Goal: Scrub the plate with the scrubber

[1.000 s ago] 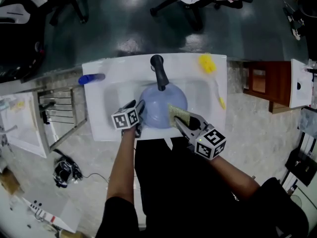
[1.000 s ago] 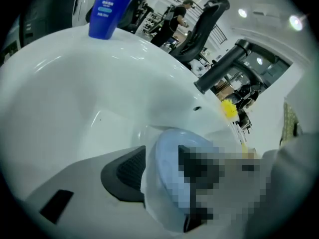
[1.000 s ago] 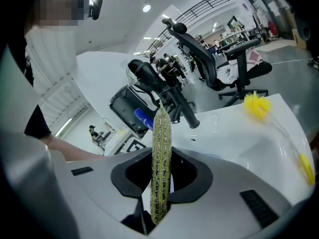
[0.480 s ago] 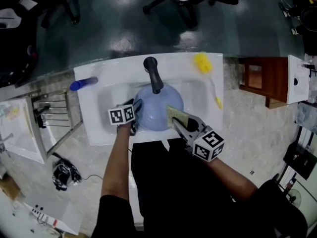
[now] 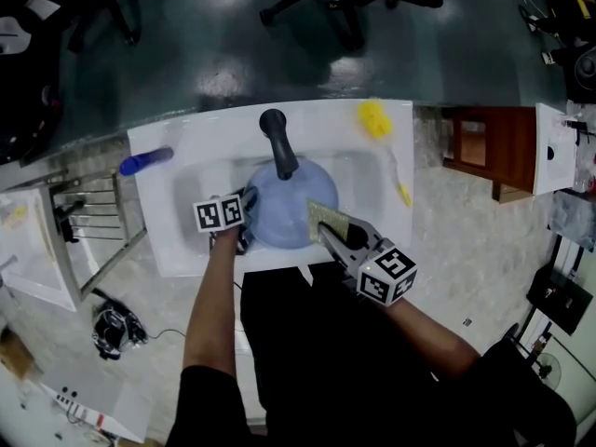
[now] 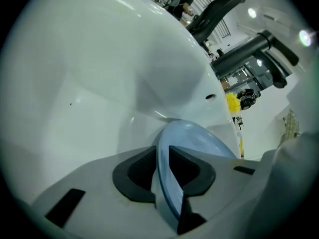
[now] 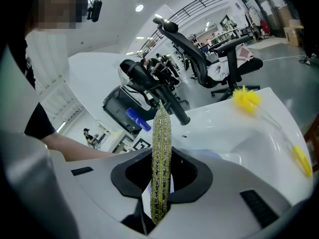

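Observation:
A blue plate (image 5: 279, 208) stands tilted in the white sink (image 5: 209, 161), just under the black faucet (image 5: 277, 140). My left gripper (image 5: 249, 215) is at the plate's left rim. In the left gripper view its jaws are closing on the plate (image 6: 197, 139), with the thin rim between the dark pads (image 6: 137, 171) and touching them. My right gripper (image 5: 328, 227) is shut on a yellow-green scrubber (image 5: 328, 216), which lies against the plate's right side. In the right gripper view the scrubber (image 7: 161, 148) stands edge-on between the jaws.
A yellow long-handled brush (image 5: 376, 121) lies on the sink's back right corner. A blue bottle (image 5: 144, 160) sits on its left ledge. A metal rack (image 5: 93, 222) stands to the left and a wooden cabinet (image 5: 484, 152) to the right. Office chairs stand beyond the sink.
The left gripper has moved slightly left along the plate's rim and its jaws have come together on it. The right gripper still holds the scrubber at the plate.

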### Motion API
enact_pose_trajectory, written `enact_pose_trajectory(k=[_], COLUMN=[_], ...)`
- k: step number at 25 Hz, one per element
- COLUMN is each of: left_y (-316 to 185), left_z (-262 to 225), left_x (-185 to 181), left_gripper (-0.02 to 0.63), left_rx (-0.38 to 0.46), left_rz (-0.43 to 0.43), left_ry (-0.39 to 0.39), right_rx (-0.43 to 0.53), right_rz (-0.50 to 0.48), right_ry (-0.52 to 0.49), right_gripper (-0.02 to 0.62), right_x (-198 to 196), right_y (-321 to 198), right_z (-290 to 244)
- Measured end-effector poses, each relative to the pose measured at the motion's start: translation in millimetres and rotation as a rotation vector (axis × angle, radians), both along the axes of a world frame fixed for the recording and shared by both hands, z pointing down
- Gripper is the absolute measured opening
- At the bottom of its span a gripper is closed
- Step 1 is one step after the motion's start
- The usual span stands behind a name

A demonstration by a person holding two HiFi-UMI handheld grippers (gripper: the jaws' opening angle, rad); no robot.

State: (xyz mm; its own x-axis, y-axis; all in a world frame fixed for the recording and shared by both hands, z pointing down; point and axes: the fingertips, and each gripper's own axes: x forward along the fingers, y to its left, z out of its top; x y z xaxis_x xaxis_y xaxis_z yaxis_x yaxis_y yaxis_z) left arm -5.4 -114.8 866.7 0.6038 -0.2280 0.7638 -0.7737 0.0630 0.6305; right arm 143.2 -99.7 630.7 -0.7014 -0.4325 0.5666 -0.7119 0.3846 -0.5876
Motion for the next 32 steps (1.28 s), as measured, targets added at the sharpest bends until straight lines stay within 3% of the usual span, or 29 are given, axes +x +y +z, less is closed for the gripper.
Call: enact_pose_trajectory(k=[3,7,17,26,32], left_y=[-1,-3,0,24,47], left_z=[0,-7,-46,-99,-138], left_x=[0,1,-10,-27,-44], left_gripper=[0.026,0.017,0.015,0.014,0.015], left_rx=[-0.005,-0.015,0.061,0.124,0.227], left_rz=[-0.018,-0.048,-0.096,-0.276,-0.347], left_ry=[0.01,0.064,-0.043,-0.047,-0.043], right_rx=[-0.005,-0.006,0.026,0.042,-0.045], right_rz=[0.0,0.006,0.003,-0.087,-0.21], right_ry=[0.001,-0.001,-0.02,-0.062,-0.143], right_gripper=[0.061,0.061,0.061,0.06,0.06], right_x=[3,7,21,14,-26], right_y=[0,-1,-6,13,23], right_z=[3,3,-8,-14,-28])
